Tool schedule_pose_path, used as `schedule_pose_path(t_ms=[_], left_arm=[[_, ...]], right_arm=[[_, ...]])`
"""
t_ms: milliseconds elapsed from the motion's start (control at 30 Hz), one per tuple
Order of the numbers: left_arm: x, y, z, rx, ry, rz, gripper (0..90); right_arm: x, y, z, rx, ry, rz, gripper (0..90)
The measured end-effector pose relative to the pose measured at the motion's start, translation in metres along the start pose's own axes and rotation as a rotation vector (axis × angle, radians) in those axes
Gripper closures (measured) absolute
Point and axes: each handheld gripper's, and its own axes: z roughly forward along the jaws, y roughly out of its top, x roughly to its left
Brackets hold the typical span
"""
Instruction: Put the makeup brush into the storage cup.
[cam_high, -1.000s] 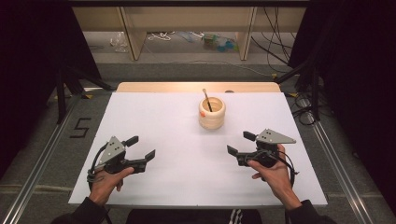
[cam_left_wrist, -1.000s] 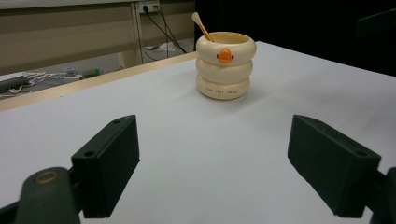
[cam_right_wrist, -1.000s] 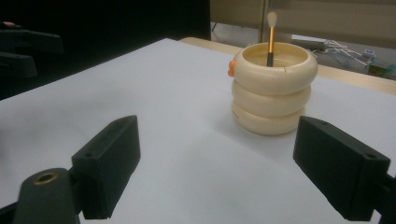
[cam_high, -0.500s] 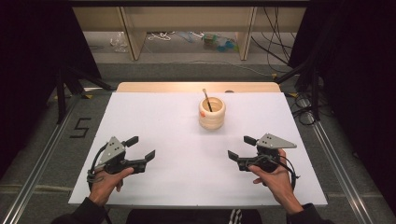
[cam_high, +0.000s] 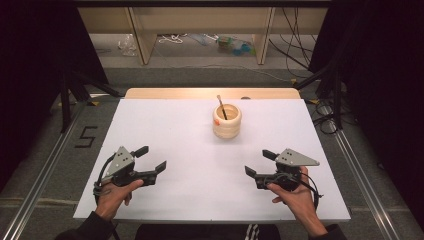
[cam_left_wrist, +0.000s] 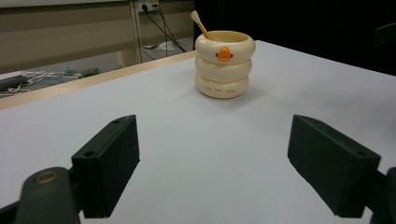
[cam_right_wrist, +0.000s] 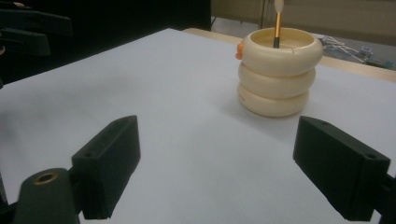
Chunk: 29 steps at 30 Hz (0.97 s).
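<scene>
A cream cup (cam_high: 227, 121) shaped like three stacked rings stands upright at the far middle of the white table (cam_high: 170, 125). A thin stick (cam_high: 221, 106) with a pale tip leans inside it. The cup (cam_left_wrist: 224, 64) bears a small orange mark in the left gripper view, and the cup (cam_right_wrist: 279, 71) appears at upper right in the right gripper view. My left gripper (cam_high: 150, 158) rests near the front left, open, with nothing between its jaws. My right gripper (cam_high: 260, 163) sits near the front right, open and empty too. Both are well short of the cup.
A wooden strip (cam_high: 210, 93) runs along the table's far edge. Beyond it are shelf legs and cables (cam_high: 295, 45) on the floor. Metal rails (cam_high: 360, 175) flank the table on both sides. A "5" mark (cam_high: 86, 136) lies on the floor at left.
My right gripper has drifted slightly toward the front edge. The left gripper and the cup have stayed put.
</scene>
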Motion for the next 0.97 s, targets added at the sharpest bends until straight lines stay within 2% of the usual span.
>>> schedule_pose_path(t_ms=[100, 167, 200, 300, 367, 433, 467, 533, 567, 767, 800, 967], left_arm=[[-0.0001, 0.0002, 0.0003, 0.0, -0.001, 0.003, 16.5], [-0.0002, 0.0002, 0.0004, 0.002, -0.002, 0.009, 16.5], [-0.0001, 0.0004, 0.0004, 0.003, -0.003, 0.015, 16.6], [-0.0004, 0.0004, 0.0005, 0.003, -0.003, 0.011, 16.5], [-0.0005, 0.0002, 0.0007, 0.004, -0.003, 0.01, 16.5], [-0.0006, 0.0003, 0.0007, 0.003, -0.003, 0.009, 16.5], [-0.0006, 0.0003, 0.0007, 0.003, -0.004, 0.011, 16.5], [-0.0003, 0.0002, 0.0008, 0.005, -0.004, 0.012, 16.6], [-0.0003, 0.0001, 0.001, 0.005, -0.005, 0.012, 16.5], [-0.0006, 0.0001, 0.0011, 0.005, -0.004, 0.008, 16.5], [-0.0006, 0.0001, 0.0011, 0.005, -0.005, 0.009, 16.5], [-0.0006, 0.0, 0.0013, 0.006, -0.007, 0.009, 16.5]], right_arm=[[0.0014, -0.0013, -0.0006, 0.004, 0.016, 0.005, 15.6], [0.0012, -0.0022, 0.0004, 0.006, 0.002, -0.005, 15.6], [0.0009, -0.0027, 0.0012, 0.016, 0.019, -0.002, 15.6], [0.0008, -0.0028, 0.0025, 0.007, 0.014, -0.003, 15.6], [0.0003, -0.0016, 0.0009, 0.003, -0.003, -0.022, 15.6], [0.0008, -0.0013, 0.0004, 0.005, 0.002, -0.011, 15.6], [-0.0003, -0.0012, 0.0006, -0.005, -0.006, -0.023, 15.6], [0.0003, -0.0012, 0.0005, 0.002, -0.003, -0.007, 15.6], [-0.0005, -0.0011, 0.0012, -0.015, -0.013, -0.019, 15.6], [-0.0001, -0.0012, 0.0018, -0.009, -0.005, -0.008, 15.7], [-0.0004, -0.0007, 0.0006, 0.009, 0.003, -0.005, 15.6], [-0.0014, -0.001, 0.0015, -0.003, -0.005, -0.017, 15.6]])
